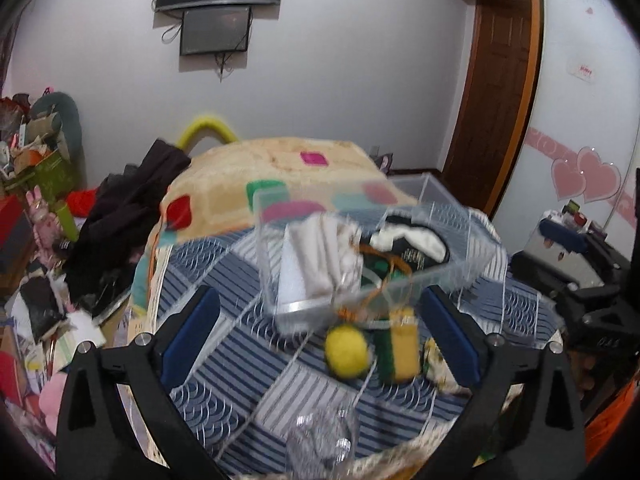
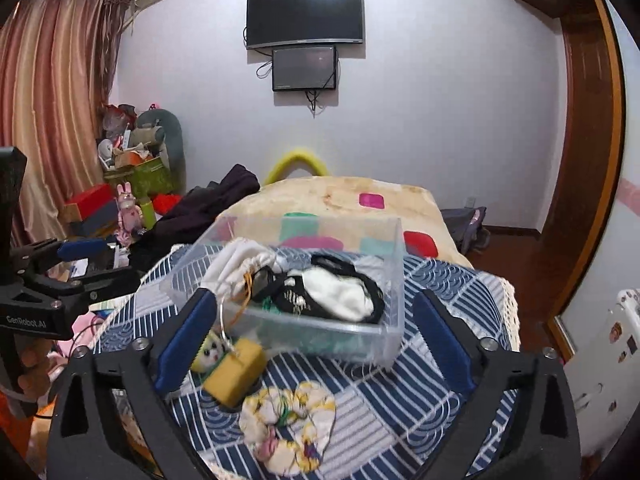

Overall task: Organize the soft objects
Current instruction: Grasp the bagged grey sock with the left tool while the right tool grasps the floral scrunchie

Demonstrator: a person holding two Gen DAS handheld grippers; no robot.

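A clear plastic box point(image 1: 452, 264) point(image 2: 394, 276) stands on the blue striped cloth point(image 1: 248, 356) point(image 2: 404, 396). In it lie a white cloth pouch point(image 1: 316, 256) point(image 2: 244, 260) and a black and white sock point(image 1: 412, 242) point(image 2: 340, 292). In front of the box lie a yellow ball point(image 1: 346, 350), a yellow and green sponge point(image 1: 400, 344) point(image 2: 234, 370) and a floral scrunchie point(image 2: 286, 424). My left gripper point(image 1: 320, 340) is open and empty above the cloth, before the box. My right gripper point(image 2: 316, 344) is open and empty, its fingers on either side of the box's near wall.
A folded beige blanket point(image 1: 280, 168) point(image 2: 340, 196) lies behind the box. Dark clothes point(image 1: 132, 200) lie to its left. A clear glass point(image 1: 320, 440) stands near the cloth's front edge. Clutter fills the left side of the room point(image 2: 132, 168).
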